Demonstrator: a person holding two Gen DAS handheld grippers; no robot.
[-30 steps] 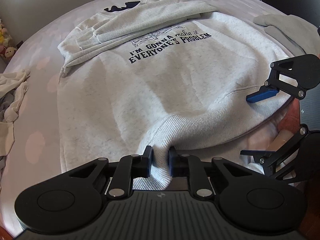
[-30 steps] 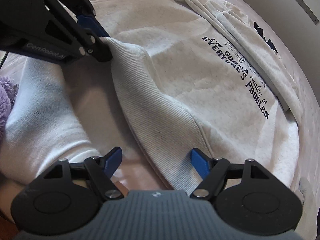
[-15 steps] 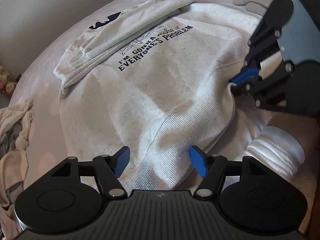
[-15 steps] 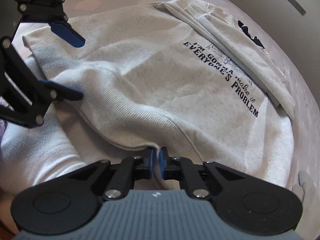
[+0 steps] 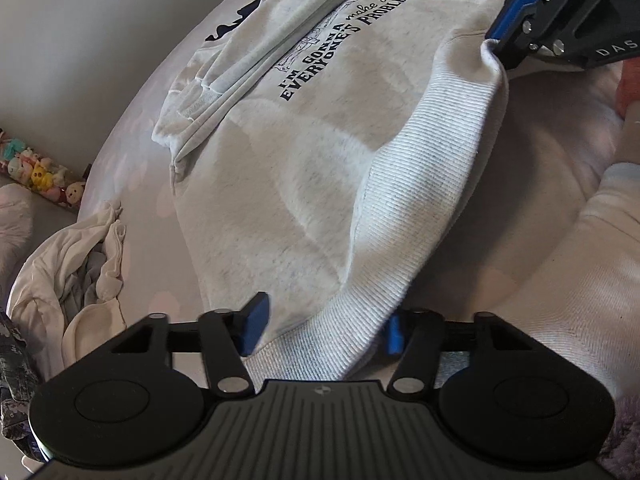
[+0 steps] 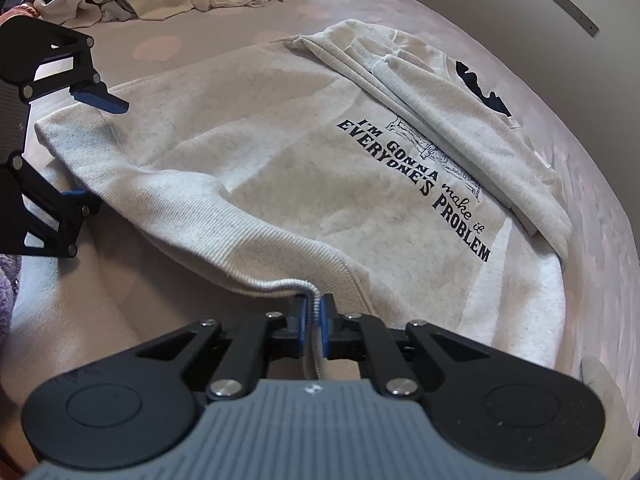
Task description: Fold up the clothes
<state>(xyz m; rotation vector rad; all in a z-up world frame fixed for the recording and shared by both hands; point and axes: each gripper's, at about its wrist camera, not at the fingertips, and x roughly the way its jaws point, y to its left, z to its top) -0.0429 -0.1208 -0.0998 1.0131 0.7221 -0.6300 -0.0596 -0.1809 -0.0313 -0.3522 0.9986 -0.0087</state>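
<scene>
Half a second ago the left gripper [image 5: 324, 326] was already spread at the ribbed hem; it has since slid further along it, fingers wide on either side. The sweatshirt [image 6: 300, 184] lies flat on the bed [image 6: 580, 152]. The right gripper [image 6: 314, 316] still pinches the hem, lifting it slightly.

Black linkages, blue jaws, white sleeve [image 5: 592, 264]

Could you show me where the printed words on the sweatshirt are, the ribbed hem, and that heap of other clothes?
printed words [image 6: 416, 188], right wrist view, middle of the lettering.
ribbed hem [image 5: 420, 196], left wrist view, middle of the ribbed band.
heap of other clothes [image 5: 72, 264], left wrist view, cream fabric in the pile.
</scene>
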